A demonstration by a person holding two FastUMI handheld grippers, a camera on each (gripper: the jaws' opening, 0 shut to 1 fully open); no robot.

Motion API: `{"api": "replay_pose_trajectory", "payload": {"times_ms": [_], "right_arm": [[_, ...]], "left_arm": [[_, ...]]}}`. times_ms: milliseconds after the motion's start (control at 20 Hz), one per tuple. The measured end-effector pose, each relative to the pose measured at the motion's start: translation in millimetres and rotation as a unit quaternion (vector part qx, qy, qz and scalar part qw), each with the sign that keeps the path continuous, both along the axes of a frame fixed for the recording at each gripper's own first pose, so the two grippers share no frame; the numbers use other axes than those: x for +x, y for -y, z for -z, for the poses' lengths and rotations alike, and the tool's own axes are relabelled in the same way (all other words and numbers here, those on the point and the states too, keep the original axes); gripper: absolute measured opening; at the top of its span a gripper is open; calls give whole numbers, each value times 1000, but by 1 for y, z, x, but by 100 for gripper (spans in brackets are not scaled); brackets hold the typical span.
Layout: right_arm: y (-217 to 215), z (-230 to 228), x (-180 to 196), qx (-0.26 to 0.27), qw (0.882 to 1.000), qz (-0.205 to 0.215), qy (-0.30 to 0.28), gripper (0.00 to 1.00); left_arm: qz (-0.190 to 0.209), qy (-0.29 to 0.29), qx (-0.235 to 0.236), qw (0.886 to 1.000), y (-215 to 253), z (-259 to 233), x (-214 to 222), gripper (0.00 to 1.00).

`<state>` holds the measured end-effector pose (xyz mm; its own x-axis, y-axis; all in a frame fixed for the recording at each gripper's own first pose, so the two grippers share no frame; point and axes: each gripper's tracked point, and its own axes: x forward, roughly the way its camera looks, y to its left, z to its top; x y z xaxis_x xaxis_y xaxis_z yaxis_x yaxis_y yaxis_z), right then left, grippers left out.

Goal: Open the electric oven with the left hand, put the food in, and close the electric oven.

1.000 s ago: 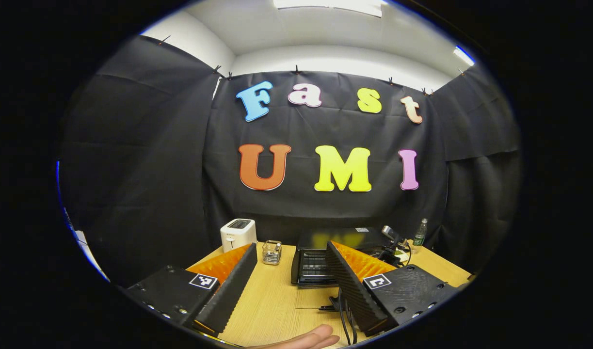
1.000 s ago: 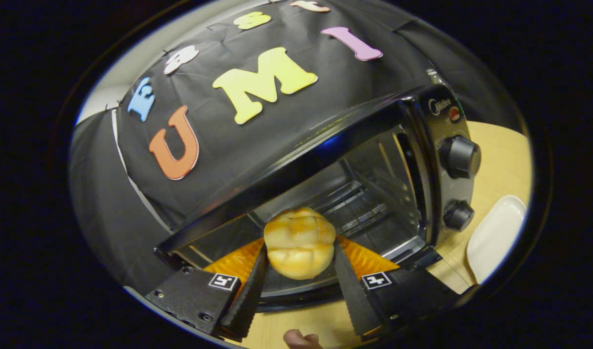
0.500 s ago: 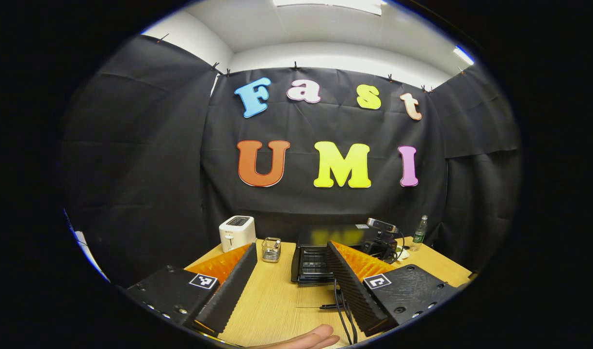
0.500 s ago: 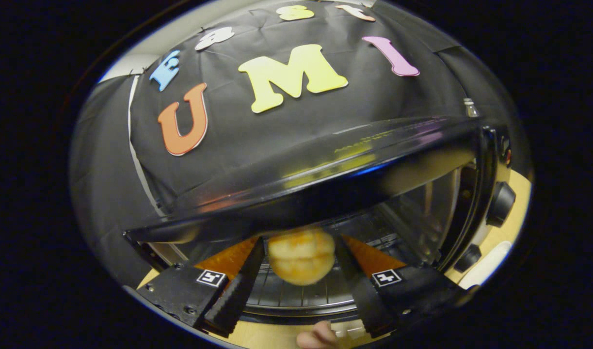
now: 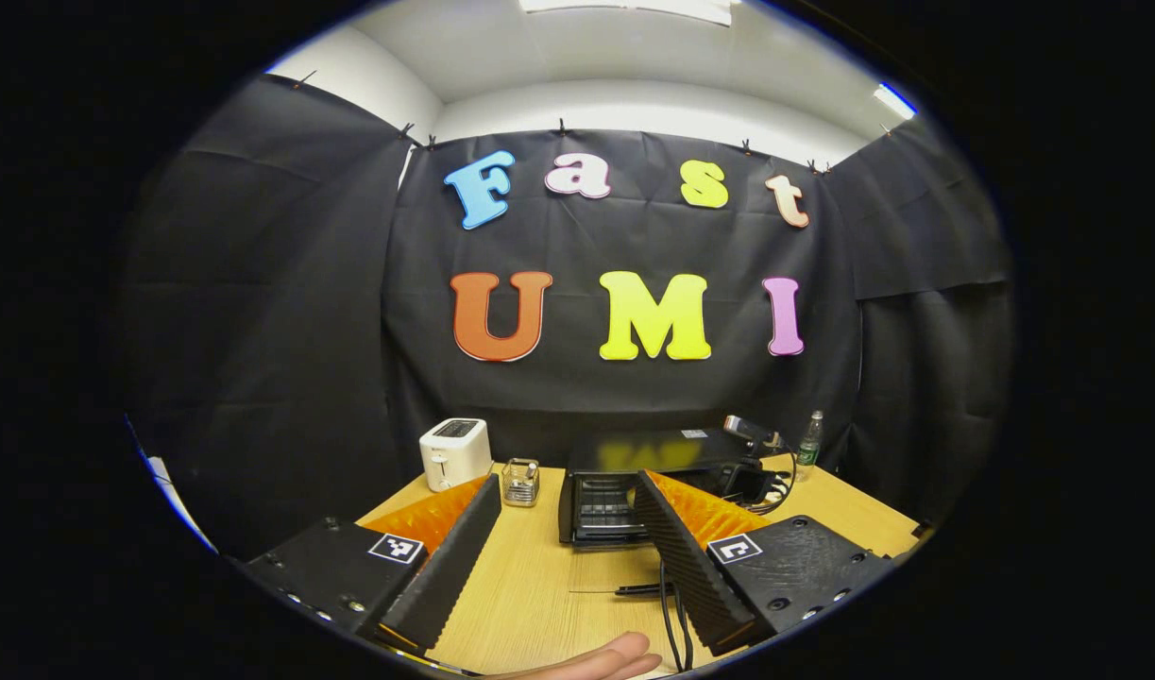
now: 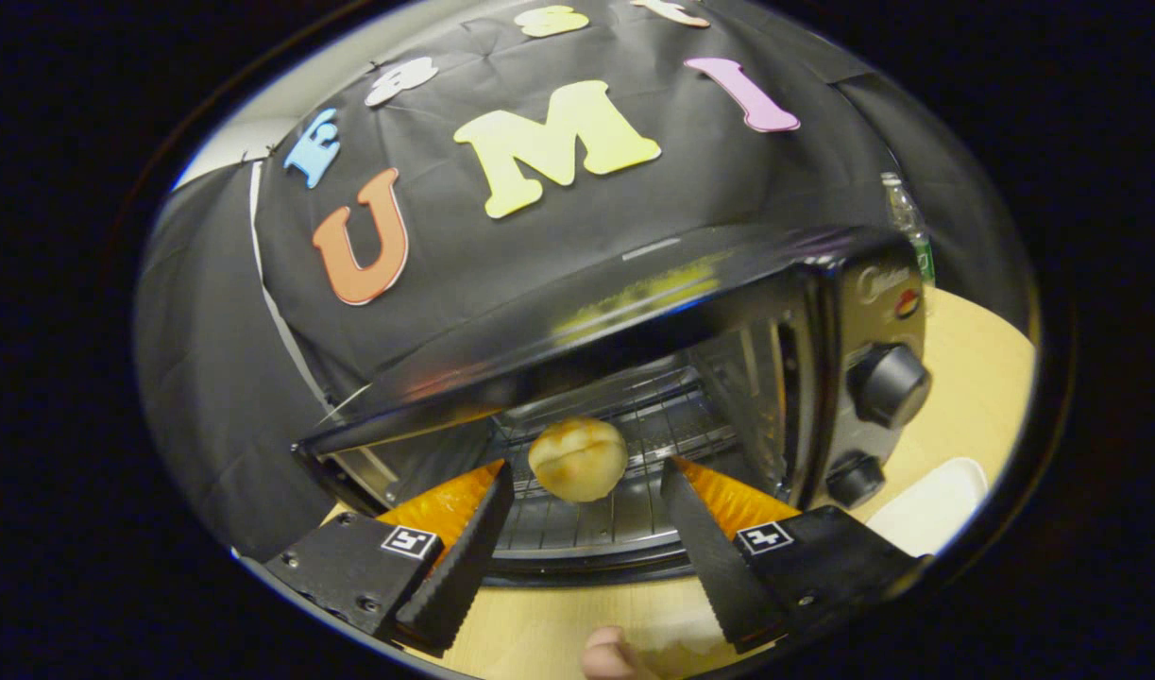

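Electric oven: black countertop unit on the wooden desk, seen close in the right gripper view; door down and open, wire rack exposed inside, two round knobs on the panel at its right side. Same oven seen farther off in the left gripper view, standing mid-desk before the black cloth wall, door open toward the camera.

Food: round golden bread bun, resting on the wire rack inside the oven cavity, near the front edge, under the oven's top lip.

Right tongs: apart, empty; fingers either side of the bun and short of it, not touching it; tips at the mouth of the oven. Part of a fingertip of the holding hand at the bottom edge.

Left tongs: apart, empty; held back from the oven above the near part of the desk, pointing toward the wall. Part of a hand at the bottom edge.

Other items, left gripper view: white toaster at the far left of the desk; small clear glass container between toaster and oven; black cable trailing over the desk near the right finger; other gripper just right of the oven; plastic bottle at the far right by the wall.

Other items, right gripper view: white dish on the desk to the right of the oven; bottle behind the oven's upper right corner.
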<state>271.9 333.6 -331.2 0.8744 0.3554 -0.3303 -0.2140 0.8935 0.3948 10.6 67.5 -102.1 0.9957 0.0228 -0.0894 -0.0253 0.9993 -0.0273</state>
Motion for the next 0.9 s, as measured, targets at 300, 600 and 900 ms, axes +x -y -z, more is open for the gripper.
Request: {"api": "replay_pose_trajectory", "payload": {"times_ms": [300, 600, 900], "right_arm": [[34, -56, -56, -4, 999, -14, 37, 100], [95, -136, -109, -52, 992, 7, 119, 100], [173, -216, -145, -78, 984, 41, 157, 94]], "left_arm": [[8, -32, -7, 999, 13, 22, 14, 94], [26, -61, -11, 998, 34, 48, 34, 93], [58, -115, -7, 992, 71, 100, 53, 94]]}}
